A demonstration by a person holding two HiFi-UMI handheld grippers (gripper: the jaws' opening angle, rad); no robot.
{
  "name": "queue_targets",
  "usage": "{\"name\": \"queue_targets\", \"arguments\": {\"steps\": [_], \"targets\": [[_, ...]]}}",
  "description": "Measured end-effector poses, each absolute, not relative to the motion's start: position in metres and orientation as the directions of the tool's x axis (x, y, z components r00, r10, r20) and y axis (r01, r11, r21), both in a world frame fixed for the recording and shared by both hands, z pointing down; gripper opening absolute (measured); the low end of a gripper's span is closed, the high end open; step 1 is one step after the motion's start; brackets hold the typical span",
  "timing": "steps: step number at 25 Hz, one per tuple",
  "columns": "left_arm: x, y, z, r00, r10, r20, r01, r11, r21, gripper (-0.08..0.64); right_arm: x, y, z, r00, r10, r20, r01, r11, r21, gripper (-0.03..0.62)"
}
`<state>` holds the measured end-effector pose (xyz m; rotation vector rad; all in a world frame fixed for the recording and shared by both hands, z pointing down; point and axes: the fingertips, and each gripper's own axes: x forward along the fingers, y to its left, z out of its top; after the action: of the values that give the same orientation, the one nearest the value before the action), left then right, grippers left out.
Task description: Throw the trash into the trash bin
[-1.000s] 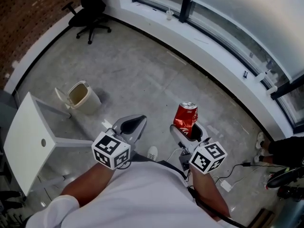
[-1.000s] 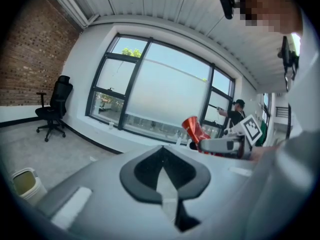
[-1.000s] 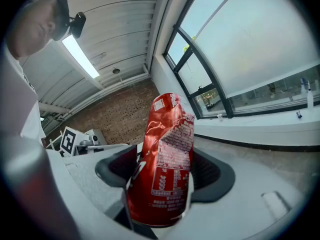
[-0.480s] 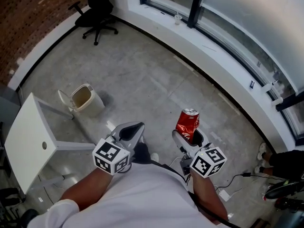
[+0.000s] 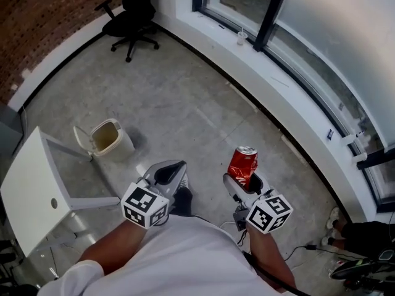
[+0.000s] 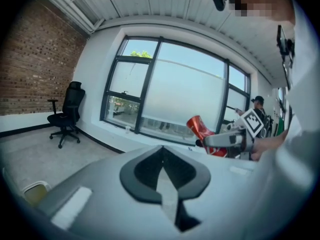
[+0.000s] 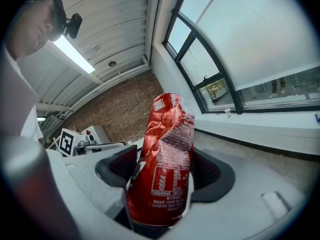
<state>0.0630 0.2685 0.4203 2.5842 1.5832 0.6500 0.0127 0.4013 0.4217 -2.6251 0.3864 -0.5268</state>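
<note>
Near: person's white shirt and both forearms at the bottom edge of the head view, one gripper in each hand, both pointing away from the body.

Left gripper (image 5: pixel 169 172): marker cube (image 5: pixel 145 205) at its rear. Left gripper view shows the jaws (image 6: pixel 162 179) pressed together, tips meeting, nothing between them. A dark shoe (image 5: pixel 182 200) shows just below it on the floor.

Right gripper (image 5: pixel 245 181): marker cube (image 5: pixel 270 213) at its rear. Jaws spread wide and pinching the can (image 5: pixel 242 164), one dark pad (image 7: pixel 116 166) against each side. Can is red, dented and creased (image 7: pixel 162 169), gripped at its lower part, top end standing clear above the jaws. From the left gripper view the can (image 6: pixel 199 129) leans a little, held off the floor, with the right gripper (image 6: pixel 227 140) below and beside it.

Middle ground, left: white table (image 5: pixel 28 193), its metal legs showing under the top. Just beyond its far corner stands the bin (image 5: pixel 121 145), beige, on the bare concrete floor (image 5: pixel 185 97), lid flipped open to its left, mouth facing up. Contents cannot be made out. Bin is well apart from the can, to the left of and farther than both grippers. A corner of it shows low left in the left gripper view (image 6: pixel 34 191).

Far: black office chair (image 5: pixel 131 18) by the brick wall (image 5: pixel 43 11) at upper left. White sill and large windows run along the right side; a small cup (image 5: pixel 241 37) stands on the sill.
</note>
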Motion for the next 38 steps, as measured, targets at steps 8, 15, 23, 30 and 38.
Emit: {"name": "queue_targets", "arguments": {"steps": [8, 15, 23, 30, 38], "targets": [[0.178, 0.261, 0.407, 0.467, 0.836, 0.286, 0.798, -0.538, 0.270, 0.008, 0.132, 0.393, 0.400, 0.852, -0.419, 0.313, -0.277, -0.869, -0.410, 0.324], [0.275, 0.235, 0.399, 0.544, 0.804, 0.238, 0.764, -0.593, 0.255, 0.008, 0.231, 0.378, 0.385, 0.834, -0.466, 0.294, -0.355, -0.863, -0.360, 0.324], [0.320, 0.218, 0.400, 0.607, 0.761, 0.230, 0.714, -0.649, 0.263, 0.008, 0.291, 0.362, 0.385, 0.798, -0.529, 0.288, -0.424, -0.833, -0.355, 0.324], [0.362, 0.219, 0.400, 0.657, 0.711, 0.249, 0.654, -0.703, 0.281, 0.008, 0.349, 0.359, 0.387, 0.745, -0.597, 0.298, -0.481, -0.790, -0.380, 0.324], [0.412, 0.211, 0.411, 0.765, 0.588, 0.261, 0.523, -0.805, 0.279, 0.008, 0.430, 0.342, 0.394, 0.632, -0.727, 0.269, -0.619, -0.682, -0.390, 0.324]]}}
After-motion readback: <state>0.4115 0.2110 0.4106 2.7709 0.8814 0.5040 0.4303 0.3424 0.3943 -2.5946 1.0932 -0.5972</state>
